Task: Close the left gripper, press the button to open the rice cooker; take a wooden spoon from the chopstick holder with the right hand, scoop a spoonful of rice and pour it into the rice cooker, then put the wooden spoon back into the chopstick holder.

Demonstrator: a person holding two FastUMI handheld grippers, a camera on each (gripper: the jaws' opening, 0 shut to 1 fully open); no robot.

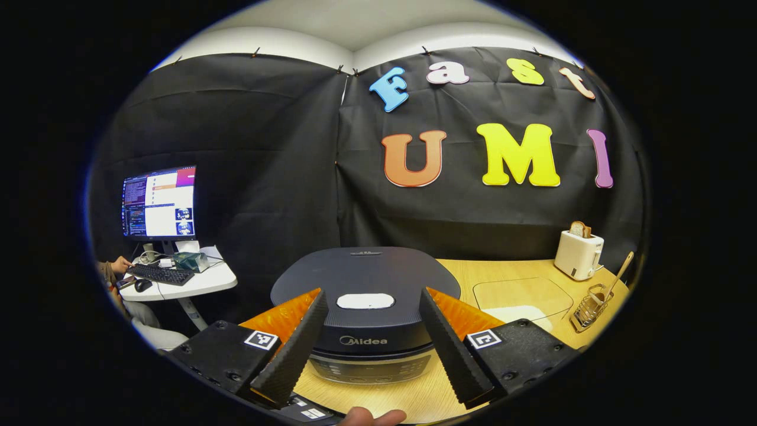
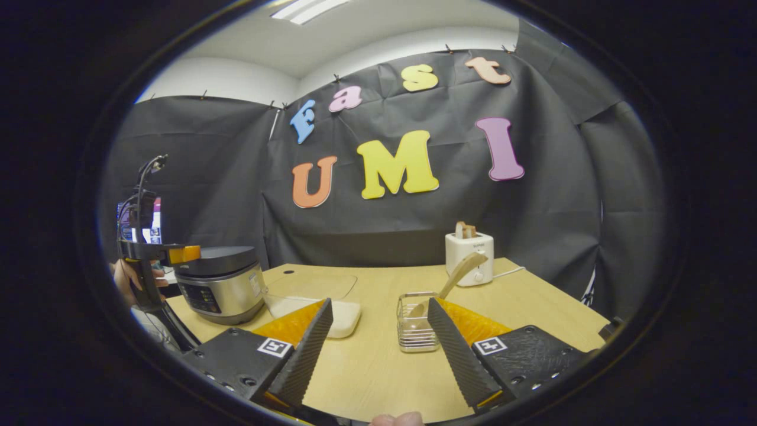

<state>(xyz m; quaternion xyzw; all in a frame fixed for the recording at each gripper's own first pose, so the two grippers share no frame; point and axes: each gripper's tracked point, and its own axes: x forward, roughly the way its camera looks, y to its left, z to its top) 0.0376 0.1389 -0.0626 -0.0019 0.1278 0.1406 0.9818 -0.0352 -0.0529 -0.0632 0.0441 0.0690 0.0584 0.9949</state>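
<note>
The dark rice cooker (image 1: 365, 278) stands lid down right in front of my left gripper (image 1: 372, 293), which is open, its fingers flanking the white lid button (image 1: 365, 301) without touching it. The wire chopstick holder (image 1: 591, 305) with the wooden spoon (image 1: 618, 275) sits at the far right. In the right gripper view, my right gripper (image 2: 379, 302) is open and holds nothing, just short of the chopstick holder (image 2: 416, 322), where the wooden spoon (image 2: 458, 273) leans up to the right. The rice cooker (image 2: 222, 284) stands at the left, with the left gripper (image 2: 177, 254) above its front.
A clear box of rice (image 2: 313, 296) lies between cooker and holder. A white toaster (image 2: 469, 251) with bread stands at the table's back. Beyond the table's left edge, a person's hand (image 1: 121, 264) rests by a keyboard under a monitor (image 1: 159, 204).
</note>
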